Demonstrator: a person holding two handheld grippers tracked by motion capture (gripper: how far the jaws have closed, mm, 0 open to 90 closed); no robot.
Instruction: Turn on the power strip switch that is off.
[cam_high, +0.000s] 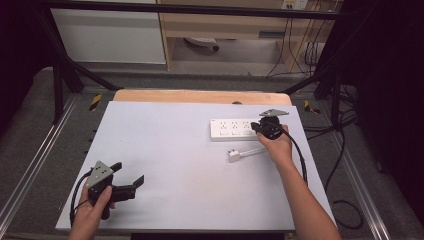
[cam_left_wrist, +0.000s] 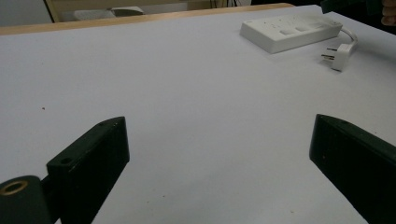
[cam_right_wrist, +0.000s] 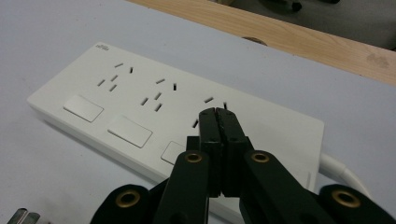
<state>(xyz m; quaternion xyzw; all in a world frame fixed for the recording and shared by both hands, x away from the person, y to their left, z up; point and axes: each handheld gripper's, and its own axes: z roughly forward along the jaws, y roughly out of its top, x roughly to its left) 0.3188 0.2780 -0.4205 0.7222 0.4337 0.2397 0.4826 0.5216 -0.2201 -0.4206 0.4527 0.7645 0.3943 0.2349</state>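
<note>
Power strip: white rectangular plastic power strip with three socket groups and three flat switches, lying flat on the far right part of the table, long side across it; seen close in the right gripper view and far off in the left gripper view.
Plug: white plastic plug on a white cable, lying loose on the table just in front of the strip, apart from it; metal pins visible in the left gripper view.
Right gripper: black two-jaw right gripper held in the right hand, at the right end of the strip; jaws clenched together with nothing between them, tips over the third socket group, contact with the strip's top not clear.
Left gripper: black two-jaw left gripper with a grey three-cornered plate, held in the left hand at the near left of the table, well apart from strip and plug; jaws released and spread wide over bare surface.
Table: pale lavender-grey tabletop with a light wooden strip along its far edge.
</note>
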